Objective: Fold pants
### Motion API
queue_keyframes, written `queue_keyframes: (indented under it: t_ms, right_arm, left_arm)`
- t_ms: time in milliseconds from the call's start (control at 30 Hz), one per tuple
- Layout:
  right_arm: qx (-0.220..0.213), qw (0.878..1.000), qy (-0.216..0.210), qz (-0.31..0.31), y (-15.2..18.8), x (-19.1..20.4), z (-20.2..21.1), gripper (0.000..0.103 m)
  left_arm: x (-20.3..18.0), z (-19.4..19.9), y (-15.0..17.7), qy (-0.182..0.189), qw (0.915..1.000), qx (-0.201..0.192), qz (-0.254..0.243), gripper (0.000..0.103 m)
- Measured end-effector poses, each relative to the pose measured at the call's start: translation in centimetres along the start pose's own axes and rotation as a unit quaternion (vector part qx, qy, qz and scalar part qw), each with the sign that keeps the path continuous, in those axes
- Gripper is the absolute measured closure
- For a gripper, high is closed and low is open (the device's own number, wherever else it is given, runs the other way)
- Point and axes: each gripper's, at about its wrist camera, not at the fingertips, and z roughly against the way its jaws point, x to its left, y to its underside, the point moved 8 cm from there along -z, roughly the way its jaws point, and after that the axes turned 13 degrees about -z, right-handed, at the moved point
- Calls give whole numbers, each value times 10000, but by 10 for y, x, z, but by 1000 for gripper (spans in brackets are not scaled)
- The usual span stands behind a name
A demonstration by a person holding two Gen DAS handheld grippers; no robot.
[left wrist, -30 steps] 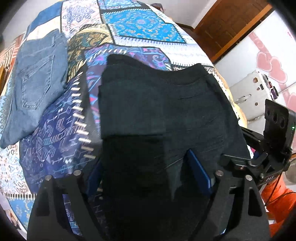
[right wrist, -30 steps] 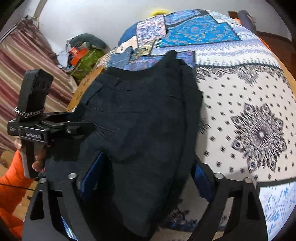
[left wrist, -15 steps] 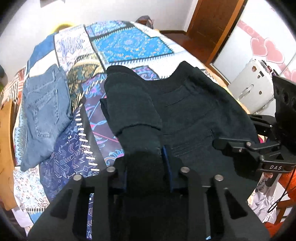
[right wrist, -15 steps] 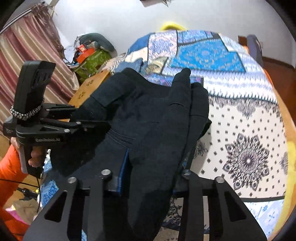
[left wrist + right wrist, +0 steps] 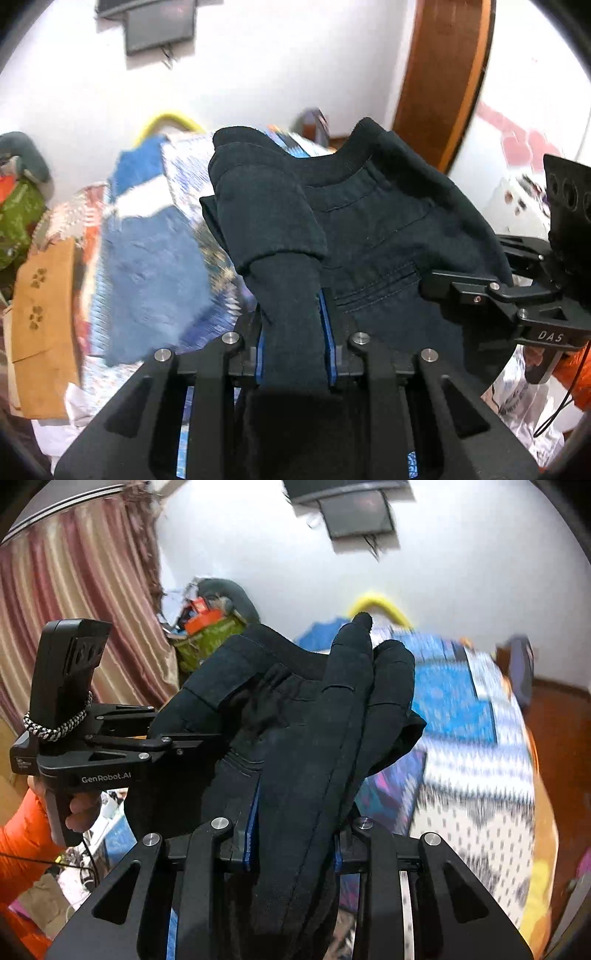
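Note:
The black pants (image 5: 384,229) hang lifted off the patterned bedspread (image 5: 147,229), their waistband at the top. My left gripper (image 5: 295,332) is shut on the near left part of the cloth. My right gripper (image 5: 291,819) is shut on the near right part of the same pants (image 5: 314,716). Each gripper shows in the other's view: the right one at the right edge (image 5: 480,291), the left one at the left (image 5: 122,749). The pants sag between the two grips.
Folded blue jeans (image 5: 155,266) lie on the bedspread to the left. A brown cushion (image 5: 44,306) sits at the bed's left edge. A wooden door (image 5: 443,74) stands behind. A striped curtain (image 5: 74,590) and a pile of bags (image 5: 207,627) are at far left.
Both grippers closed on the near edge of the black pants, then lifted it up off the bed. Both views now tilt upward toward the wall.

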Motion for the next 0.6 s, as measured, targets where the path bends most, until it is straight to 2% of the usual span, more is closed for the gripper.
queue_keyframes:
  t_ms: [300,433,600]
  right_arm:
    - [-452,9953,-511,688,-64,71,-30,76]
    - [-521,9926,-714,829,-86,91,-58,76]
    - [-517,9916,-853,818,-106,107,-102,76]
  left_arm:
    - [85,56,-19,-885,9940,-535,356,79]
    - [128,62,-21,-1062,9911,-608,529,79]
    - [186,42,-18,-1053,9877,-597,993,79]
